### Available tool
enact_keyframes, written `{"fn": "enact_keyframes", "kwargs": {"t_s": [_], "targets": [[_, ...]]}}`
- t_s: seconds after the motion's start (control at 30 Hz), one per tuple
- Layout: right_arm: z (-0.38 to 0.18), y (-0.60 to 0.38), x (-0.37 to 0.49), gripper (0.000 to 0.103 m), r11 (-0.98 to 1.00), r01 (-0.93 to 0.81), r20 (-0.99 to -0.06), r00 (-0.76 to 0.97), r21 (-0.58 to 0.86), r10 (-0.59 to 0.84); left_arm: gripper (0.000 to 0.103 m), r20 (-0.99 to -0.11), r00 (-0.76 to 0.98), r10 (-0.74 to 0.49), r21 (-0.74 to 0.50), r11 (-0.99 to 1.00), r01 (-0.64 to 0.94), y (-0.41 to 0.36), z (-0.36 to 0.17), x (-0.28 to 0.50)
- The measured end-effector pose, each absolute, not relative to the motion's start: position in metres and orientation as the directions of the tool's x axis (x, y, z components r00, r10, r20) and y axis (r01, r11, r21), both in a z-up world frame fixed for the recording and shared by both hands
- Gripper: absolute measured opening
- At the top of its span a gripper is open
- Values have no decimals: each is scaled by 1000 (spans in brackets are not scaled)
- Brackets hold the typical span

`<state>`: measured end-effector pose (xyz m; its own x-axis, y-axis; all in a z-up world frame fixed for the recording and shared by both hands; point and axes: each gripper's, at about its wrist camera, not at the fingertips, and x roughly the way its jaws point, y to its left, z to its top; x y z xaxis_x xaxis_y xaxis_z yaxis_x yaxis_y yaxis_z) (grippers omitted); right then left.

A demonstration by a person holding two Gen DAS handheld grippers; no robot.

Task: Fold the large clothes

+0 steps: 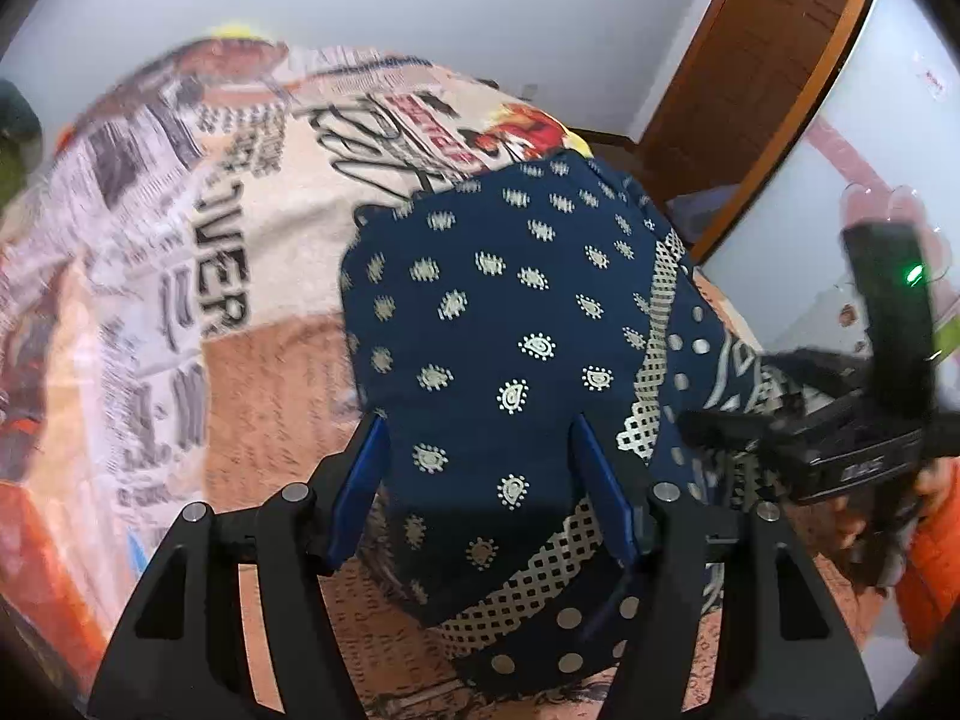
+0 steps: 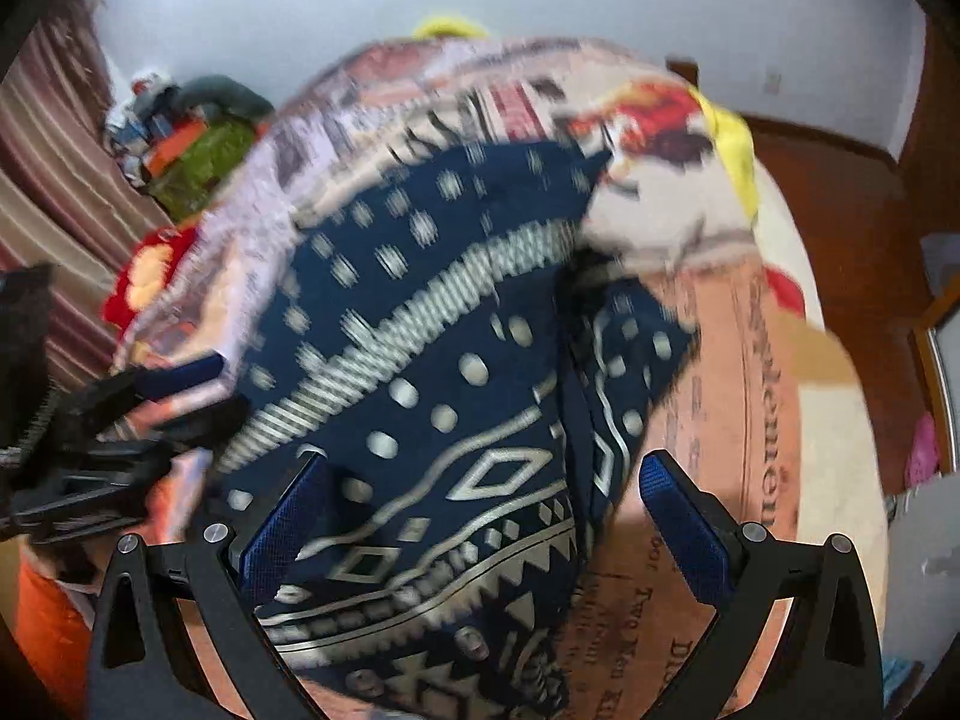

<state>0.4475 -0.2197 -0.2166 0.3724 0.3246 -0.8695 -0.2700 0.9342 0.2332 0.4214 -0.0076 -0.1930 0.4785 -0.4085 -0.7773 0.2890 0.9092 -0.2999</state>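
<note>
- Left wrist view, far left: the printed blanket [image 1: 150,276] covers the bed, with big black letters and newspaper pictures on it.
- Next comes the left gripper [image 1: 480,456]. Its two blue fingers [image 1: 360,480] stand wide apart.
- The dark blue cloth [image 1: 498,312], with small pale dots and eye shapes, lies on the blanket. It fills the gap between the fingers and spreads away from them. The fingers sit at its two sides, but they are not pinching it.
- A pale checked band [image 1: 528,582] runs across the cloth low down, near the right finger.
- To the right, the right gripper [image 1: 720,429] reaches over the cloth's patterned edge. A hand in an orange sleeve [image 1: 936,546] holds it.
- Behind it stands a brown wooden door [image 1: 756,60].
- Right wrist view, far left: the left gripper [image 2: 198,387] shows at the cloth's left side, blurred.
- In the middle, the right gripper [image 2: 486,486] is also spread wide, blue fingers [image 2: 684,522] far apart.
- The dark blue cloth [image 2: 432,408] lies between them, closer to the left finger. It reaches that finger, but a strip of blanket [image 2: 738,396] shows beside the right finger. Nothing is squeezed.
- This view is blurry, so small details are hard to tell.
</note>
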Motion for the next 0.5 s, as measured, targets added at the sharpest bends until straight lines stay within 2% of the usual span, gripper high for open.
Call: {"fn": "enact_keyframes", "kwargs": {"t_s": [0.07,0.17,0.3,0.5], "targets": [[-230,-229,446,103,929,-254,-876,337,268,344,64,-775,455,-439,-347,897,276,-6,-198,424],[-238,-242,440,103,921,-234,-873,311,312,375,64,-780,460,-425,-324,902,285,-11,-199,425],[-234,-248,430,103,933,-247,-885,324,262,335,64,-784,464,-412,-311,908,281,-13,-194,424],[-212,-250,421,103,934,-278,-867,381,224,321,64,-771,453,-448,-383,894,233,11,-185,429]]}}
